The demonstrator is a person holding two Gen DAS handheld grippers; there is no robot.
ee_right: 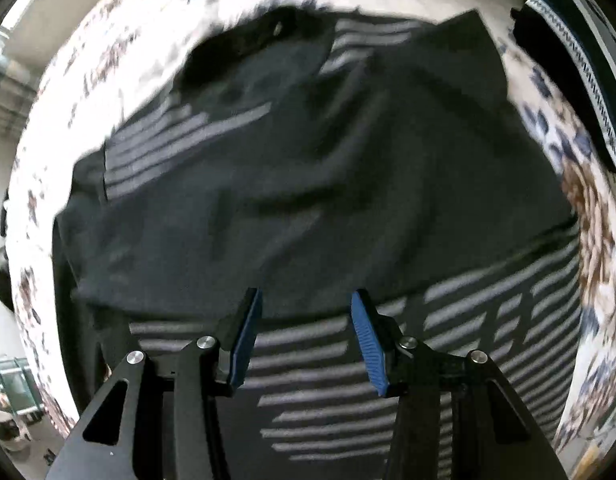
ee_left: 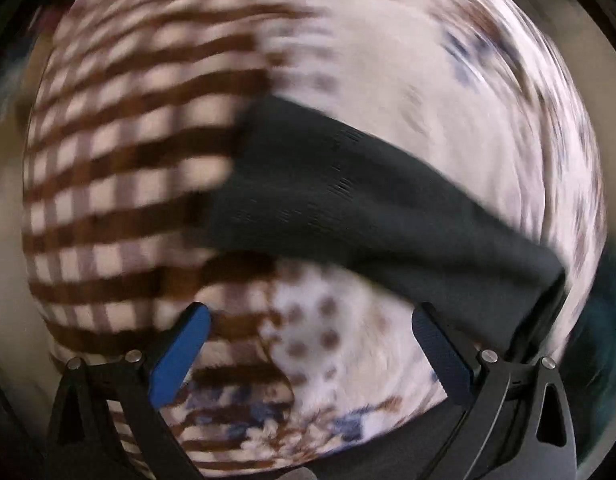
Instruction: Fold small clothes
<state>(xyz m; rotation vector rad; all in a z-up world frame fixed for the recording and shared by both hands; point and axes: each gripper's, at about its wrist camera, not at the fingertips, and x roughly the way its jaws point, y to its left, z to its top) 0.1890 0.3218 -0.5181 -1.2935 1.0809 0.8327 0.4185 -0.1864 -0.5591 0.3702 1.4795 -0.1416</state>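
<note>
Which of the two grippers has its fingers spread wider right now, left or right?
The left gripper: its blue pads stand far apart over the patterned blanket. The right gripper is open too, but its pads sit closer together over the dark garment.

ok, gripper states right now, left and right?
Left gripper: open, empty, beside the dark garment.
Right gripper: open, empty, over the dark garment.

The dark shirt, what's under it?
The dark shirt lies on a white flowery blanket, which shows all around its edges. Anything directly beneath the shirt is covered.
</note>
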